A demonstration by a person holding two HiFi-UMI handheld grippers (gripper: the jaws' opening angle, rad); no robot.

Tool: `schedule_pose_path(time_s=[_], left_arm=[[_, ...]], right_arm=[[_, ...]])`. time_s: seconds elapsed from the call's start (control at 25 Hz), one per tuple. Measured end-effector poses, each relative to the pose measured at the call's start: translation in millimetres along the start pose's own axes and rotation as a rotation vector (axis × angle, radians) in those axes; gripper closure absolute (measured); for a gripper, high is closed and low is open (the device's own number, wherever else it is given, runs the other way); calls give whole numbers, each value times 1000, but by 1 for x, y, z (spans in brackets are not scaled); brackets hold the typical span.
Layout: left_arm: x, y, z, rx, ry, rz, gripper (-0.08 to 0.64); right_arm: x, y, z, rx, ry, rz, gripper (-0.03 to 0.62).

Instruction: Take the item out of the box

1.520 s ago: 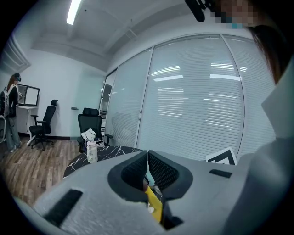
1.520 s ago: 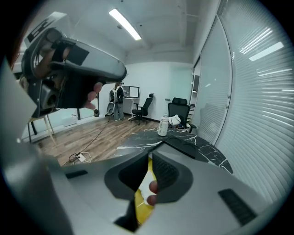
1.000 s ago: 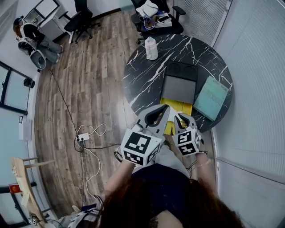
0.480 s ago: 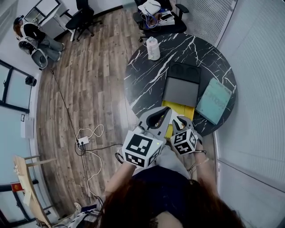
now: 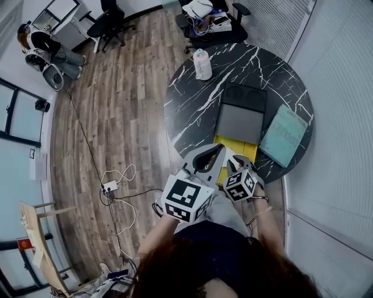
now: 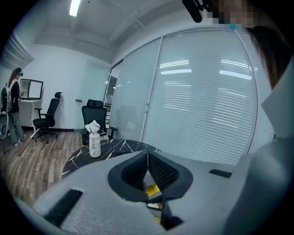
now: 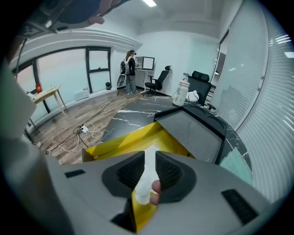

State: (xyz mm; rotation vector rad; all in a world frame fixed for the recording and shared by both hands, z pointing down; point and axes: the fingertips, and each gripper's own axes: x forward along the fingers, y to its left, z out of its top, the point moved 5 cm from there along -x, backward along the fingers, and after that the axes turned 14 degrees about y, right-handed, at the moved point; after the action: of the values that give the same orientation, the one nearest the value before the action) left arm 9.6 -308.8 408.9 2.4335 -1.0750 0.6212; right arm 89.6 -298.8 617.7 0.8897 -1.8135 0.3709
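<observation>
Bench: round black marble top [image 5: 192,110], with an open yellow box [image 7: 111,147] at its near edge.
Right gripper [image 7: 149,158]: fingers narrowed onto a white item [image 7: 143,183].
Item: clamped between the right fingers, the box's yellow inside just behind it.
Left gripper [image 6: 147,156]: fingers pressed together, nothing between them.

Pretty clearly an office. Glass partition walls [image 6: 202,105] with slatted blinds, black swivel chairs [image 6: 95,112], and a desk with a monitor [image 7: 148,63] at the far end where a person [image 7: 130,69] stands. Strip lights [image 6: 73,7] overhead, wood-look floor [image 5: 116,110], a power strip [image 5: 109,186] trailing loose cables, and a round black marble worktop [image 5: 192,105], meeting-table style.
</observation>
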Motion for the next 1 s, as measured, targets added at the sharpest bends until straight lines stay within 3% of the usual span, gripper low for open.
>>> schedule_pose_path(time_s=[1.0], left_arm=[[8, 12, -11, -23, 53, 26, 532]], right_arm=[[56, 0, -13, 11, 149, 22, 520]])
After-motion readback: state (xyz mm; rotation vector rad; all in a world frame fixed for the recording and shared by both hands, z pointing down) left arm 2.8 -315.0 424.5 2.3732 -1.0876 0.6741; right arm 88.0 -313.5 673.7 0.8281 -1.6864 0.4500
